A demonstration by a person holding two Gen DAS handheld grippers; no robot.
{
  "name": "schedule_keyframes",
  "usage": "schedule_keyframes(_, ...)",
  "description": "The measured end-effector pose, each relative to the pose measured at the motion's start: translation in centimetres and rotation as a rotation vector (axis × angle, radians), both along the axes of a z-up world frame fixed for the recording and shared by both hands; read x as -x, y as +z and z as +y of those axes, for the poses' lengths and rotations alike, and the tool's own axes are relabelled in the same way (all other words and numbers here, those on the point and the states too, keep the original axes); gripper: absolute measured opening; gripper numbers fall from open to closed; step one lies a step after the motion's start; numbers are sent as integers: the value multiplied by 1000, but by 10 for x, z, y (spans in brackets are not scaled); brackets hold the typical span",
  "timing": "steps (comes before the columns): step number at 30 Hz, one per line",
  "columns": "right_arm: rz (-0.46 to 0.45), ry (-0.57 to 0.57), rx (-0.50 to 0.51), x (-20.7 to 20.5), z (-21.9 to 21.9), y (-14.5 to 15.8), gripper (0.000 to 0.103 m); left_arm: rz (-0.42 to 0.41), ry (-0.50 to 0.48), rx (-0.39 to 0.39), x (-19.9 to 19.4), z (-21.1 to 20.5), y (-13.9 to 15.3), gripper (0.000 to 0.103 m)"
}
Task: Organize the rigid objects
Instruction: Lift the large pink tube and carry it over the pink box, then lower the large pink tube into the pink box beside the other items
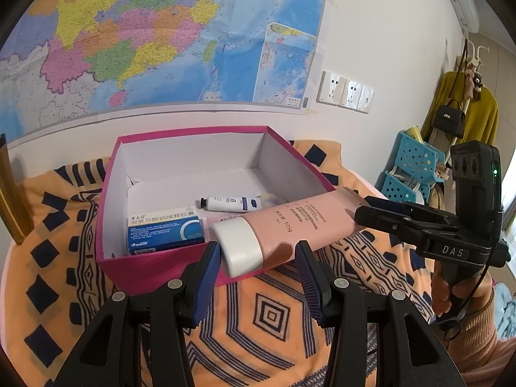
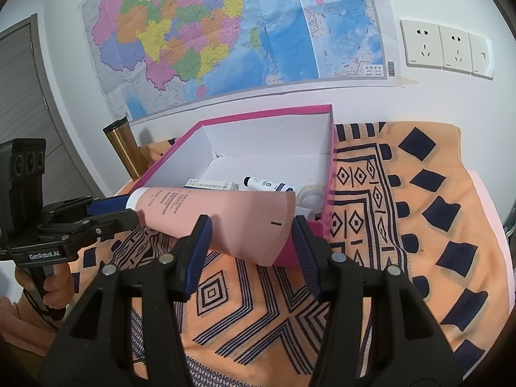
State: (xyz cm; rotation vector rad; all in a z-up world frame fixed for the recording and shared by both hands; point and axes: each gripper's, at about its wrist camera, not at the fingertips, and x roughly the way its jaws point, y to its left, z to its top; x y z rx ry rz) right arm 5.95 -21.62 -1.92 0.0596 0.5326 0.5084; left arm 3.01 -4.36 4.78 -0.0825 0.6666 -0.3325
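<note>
A pink tube [image 1: 300,222] with a white cap [image 1: 238,246] hangs level over the near wall of the magenta box [image 1: 193,131]. My left gripper [image 1: 256,254] is shut on its cap end, blue pads on either side. My right gripper [image 2: 251,235] is shut on the tube's flat crimped end [image 2: 258,225]. Each gripper shows in the other's view: the right gripper [image 1: 361,216] at the tube's tail, the left gripper [image 2: 129,209] at the cap. Inside the box [image 2: 264,114] lie a blue-and-white medicine carton [image 1: 164,232] and a small white tube [image 1: 232,202].
The box stands on an orange cloth [image 1: 274,316] with dark patterns, against a wall with a map [image 1: 161,38] and sockets [image 2: 445,48]. A pale roll [image 2: 311,195] lies in the box's corner. Blue baskets [image 1: 412,167] and hung clothes stand at right; a brass post [image 2: 121,148] at left.
</note>
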Motion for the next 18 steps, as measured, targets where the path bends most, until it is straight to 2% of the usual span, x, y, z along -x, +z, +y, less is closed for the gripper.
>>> schedule_keyframes(18, 2, -3, -2, -7, -3, 2, 54, 4, 0, 0, -5, -2, -1, 48)
